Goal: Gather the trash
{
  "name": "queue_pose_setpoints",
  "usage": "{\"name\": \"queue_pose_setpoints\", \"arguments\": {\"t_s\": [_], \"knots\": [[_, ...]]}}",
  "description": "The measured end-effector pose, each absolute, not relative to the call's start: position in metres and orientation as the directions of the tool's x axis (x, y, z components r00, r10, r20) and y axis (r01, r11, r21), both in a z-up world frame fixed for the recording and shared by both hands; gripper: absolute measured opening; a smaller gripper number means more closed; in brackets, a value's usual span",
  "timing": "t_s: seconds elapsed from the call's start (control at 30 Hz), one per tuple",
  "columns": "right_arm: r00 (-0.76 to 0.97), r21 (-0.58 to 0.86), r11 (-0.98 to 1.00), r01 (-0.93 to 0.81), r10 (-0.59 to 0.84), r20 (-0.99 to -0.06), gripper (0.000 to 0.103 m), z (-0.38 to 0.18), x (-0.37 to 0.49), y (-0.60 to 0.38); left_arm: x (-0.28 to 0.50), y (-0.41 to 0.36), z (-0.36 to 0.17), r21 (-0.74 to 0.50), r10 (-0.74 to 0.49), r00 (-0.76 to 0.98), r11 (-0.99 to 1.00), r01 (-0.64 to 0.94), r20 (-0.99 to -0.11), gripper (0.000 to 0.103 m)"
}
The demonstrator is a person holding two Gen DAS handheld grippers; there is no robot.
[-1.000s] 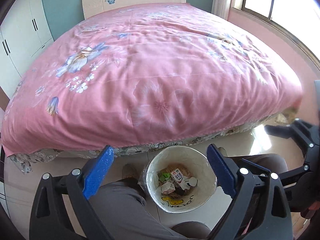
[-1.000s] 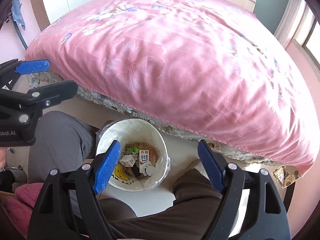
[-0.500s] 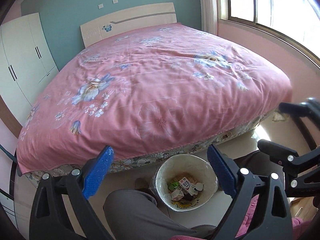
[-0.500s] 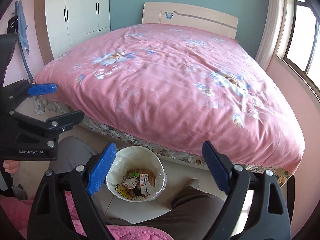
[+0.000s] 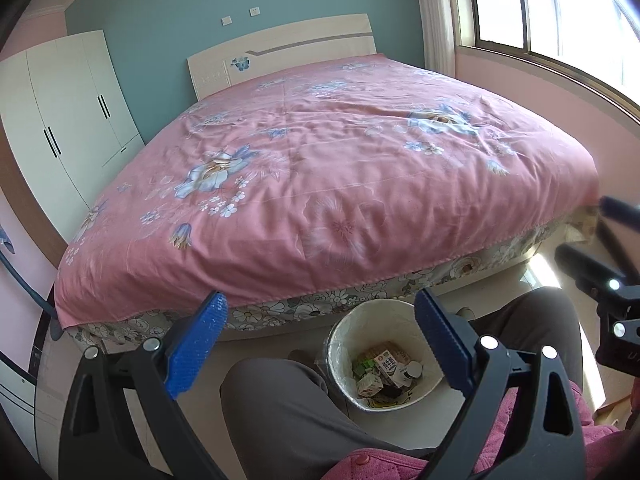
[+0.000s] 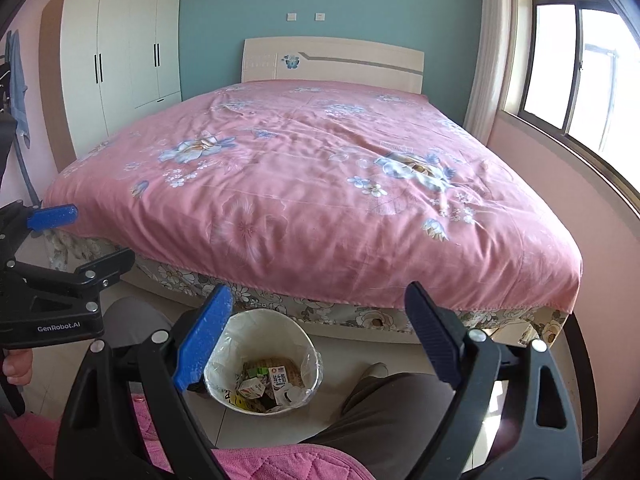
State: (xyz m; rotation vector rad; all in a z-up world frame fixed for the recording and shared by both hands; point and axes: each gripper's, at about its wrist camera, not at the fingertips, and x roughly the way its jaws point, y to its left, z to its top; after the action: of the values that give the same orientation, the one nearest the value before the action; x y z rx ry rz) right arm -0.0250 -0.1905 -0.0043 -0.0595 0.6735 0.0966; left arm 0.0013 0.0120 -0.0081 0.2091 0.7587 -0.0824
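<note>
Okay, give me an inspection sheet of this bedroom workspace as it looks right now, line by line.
Surface: pale tiled floor at the foot of the bed; nothing loose seen on it.
Job's things: white lined trash bin on the floor between the person's knees, holding milk cartons and other small packaging.
Clutter: nothing seen on the pink bedspread.
Grippers: left gripper open and empty; right gripper open and empty, jaws just been opening.
Cables: nothing seen for certain; a bluish strap or hose hangs at the left wall.
Surroundings: headboard, white wardrobe, window, teal back wall.
</note>
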Motion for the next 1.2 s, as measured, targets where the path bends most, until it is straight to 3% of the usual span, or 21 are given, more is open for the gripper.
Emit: {"name": "queue_pose_setpoints", "arguments": {"t_s": [0.27, 1.2], "knots": [[0.787, -0.063, 0.994, -0.088, 0.031, -0.616, 0.087, -0.003, -0.031, -0.185, -0.001, 0.018, -0.013, 0.100, -0.029, 0.702, 0.985, 0.143, -0.712, 0.096], [0.778, -0.052, 0.993, -0.103, 0.048, -0.627, 0.087, -0.008, -0.031, -0.183, -0.006, 0.016, -0.005, 0.106, -0.023, 0.724, 0.985, 0.133, -0.689, 0.096]]}}
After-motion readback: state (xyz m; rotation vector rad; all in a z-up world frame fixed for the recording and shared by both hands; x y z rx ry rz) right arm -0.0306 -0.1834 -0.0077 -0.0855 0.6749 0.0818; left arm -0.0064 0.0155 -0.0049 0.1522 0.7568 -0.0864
